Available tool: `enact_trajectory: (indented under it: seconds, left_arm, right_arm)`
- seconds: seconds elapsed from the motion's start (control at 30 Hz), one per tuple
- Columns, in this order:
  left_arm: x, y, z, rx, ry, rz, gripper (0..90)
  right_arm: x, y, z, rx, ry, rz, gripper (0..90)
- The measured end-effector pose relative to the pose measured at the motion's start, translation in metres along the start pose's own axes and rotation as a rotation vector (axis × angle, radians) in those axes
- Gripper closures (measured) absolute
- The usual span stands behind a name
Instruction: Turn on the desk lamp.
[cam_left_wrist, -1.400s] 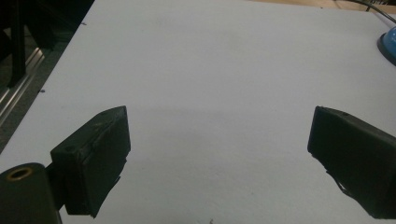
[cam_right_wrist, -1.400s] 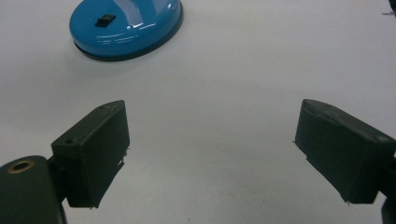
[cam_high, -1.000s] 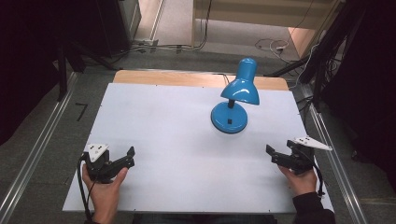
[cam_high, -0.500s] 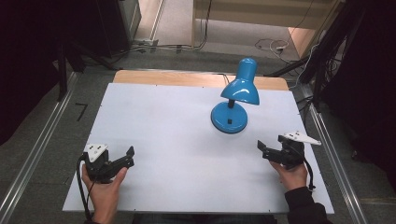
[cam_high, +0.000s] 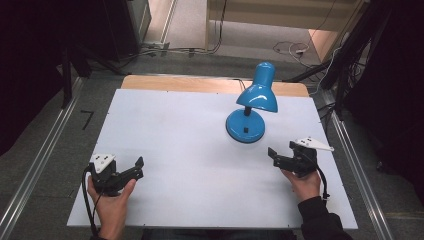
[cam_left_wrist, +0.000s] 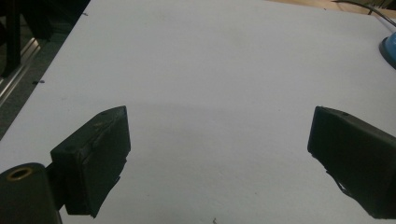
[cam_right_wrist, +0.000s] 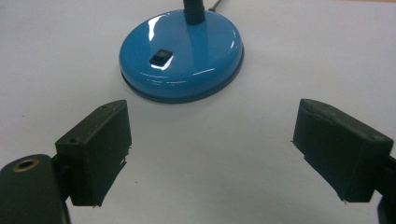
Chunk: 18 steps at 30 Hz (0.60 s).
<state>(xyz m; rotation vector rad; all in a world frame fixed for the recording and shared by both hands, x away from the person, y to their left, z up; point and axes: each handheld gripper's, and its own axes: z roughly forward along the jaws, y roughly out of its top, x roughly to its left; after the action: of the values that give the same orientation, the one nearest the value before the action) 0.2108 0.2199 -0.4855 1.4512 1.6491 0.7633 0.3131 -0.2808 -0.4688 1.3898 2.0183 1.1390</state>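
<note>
Approach step judged: right hand-held gripper (cam_high: 280, 157) gaping before blue lamp (cam_high: 248, 111); left hand-held gripper (cam_high: 131, 170) gaping, idle; switch (cam_right_wrist: 159, 58) press likely next.

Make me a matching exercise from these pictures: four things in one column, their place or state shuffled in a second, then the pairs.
Things:
1. lamp base
2. lamp shade
3. left hand-held gripper
4. right hand-held gripper

Place or state:
A. open, over bare white table, near its left front
B. round, blue, with a small black switch
C. open, jaws pointed at the lamp's foot
D. tilted, raised on a dark neck

Pairs: 1-B, 2-D, 3-A, 4-C
</note>
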Motion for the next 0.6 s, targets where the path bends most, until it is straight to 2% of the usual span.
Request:
enact_trajectory:
  seconds: [0.6]
  left_arm:
    - [0.001,0.000,0.000,0.002,-0.003,-0.003,6.3]
  right_arm:
    - [0.012,0.009,0.016,-0.011,0.024,-0.019,11.2]
